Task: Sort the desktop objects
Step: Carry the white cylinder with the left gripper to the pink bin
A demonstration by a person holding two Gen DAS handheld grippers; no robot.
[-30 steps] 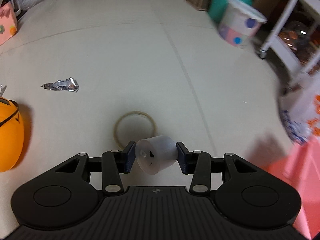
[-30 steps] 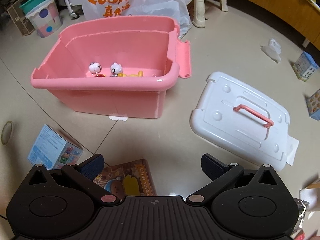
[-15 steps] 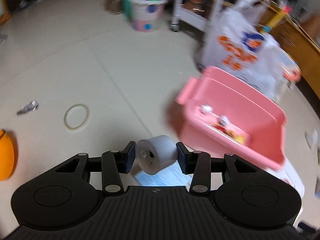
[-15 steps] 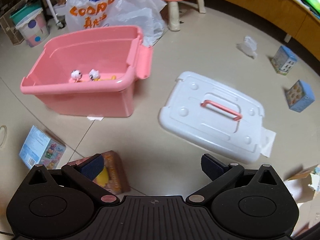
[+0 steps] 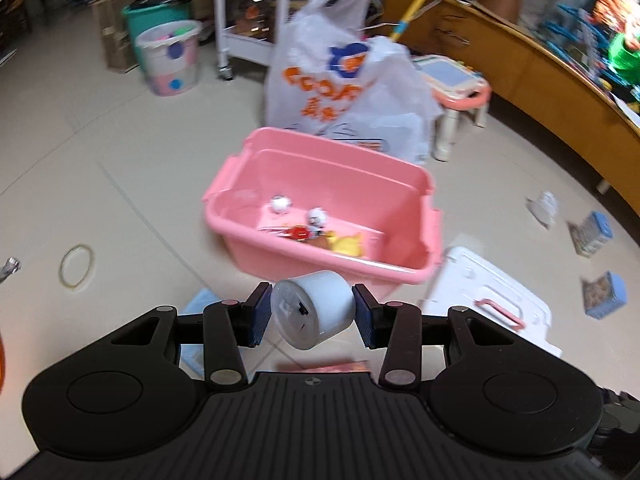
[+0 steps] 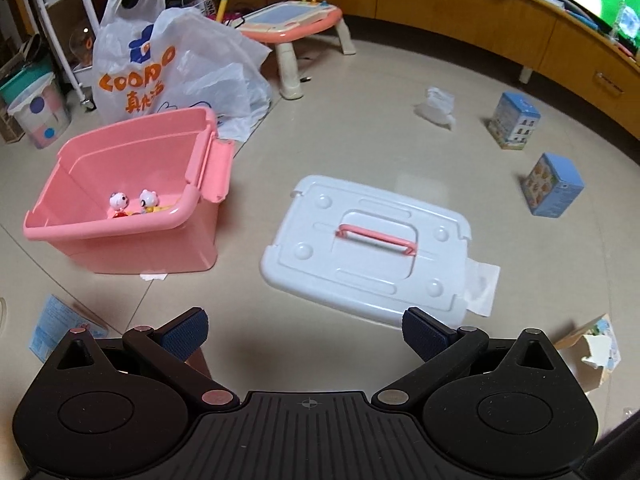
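We're looking down on a pale tiled floor (image 6: pixel 360 128) in a cluttered room, a long curved wooden cabinet (image 6: pixel 500 28) running along the far wall. Biggest thing on the floor is the pink storage bin (image 5: pixel 320 208), open-topped, with small figurines (image 5: pixel 298 220) and a yellow toy lying on its bottom. Right behind it, touching its back edge, slumps a white plastic bag (image 5: pixel 340 80) with orange lettering. Beside the bin lies its white lid (image 6: pixel 372 248), flat on the floor, pink handle up. A small pink-legged drawing table (image 6: pixel 292 20) stands beyond the bag, and a dotted bucket (image 5: pixel 170 60) sits off by a white rack. Blue cartons (image 6: pixel 552 184) are scattered well apart toward the cabinet, another blue box (image 6: pixel 56 328) lies near the bin, and a tape ring (image 5: pixel 77 266) rests alone on the tiles.

Now the hands. The left gripper (image 5: pixel 312 314) is pinching a small white cylinder (image 5: pixel 312 308) on its side, both blue pads pressed to it, held in the air just in front of the bin's near wall. The right gripper (image 6: pixel 304 332) hangs spread wide over bare floor, nothing between its pads, the lid just ahead of it
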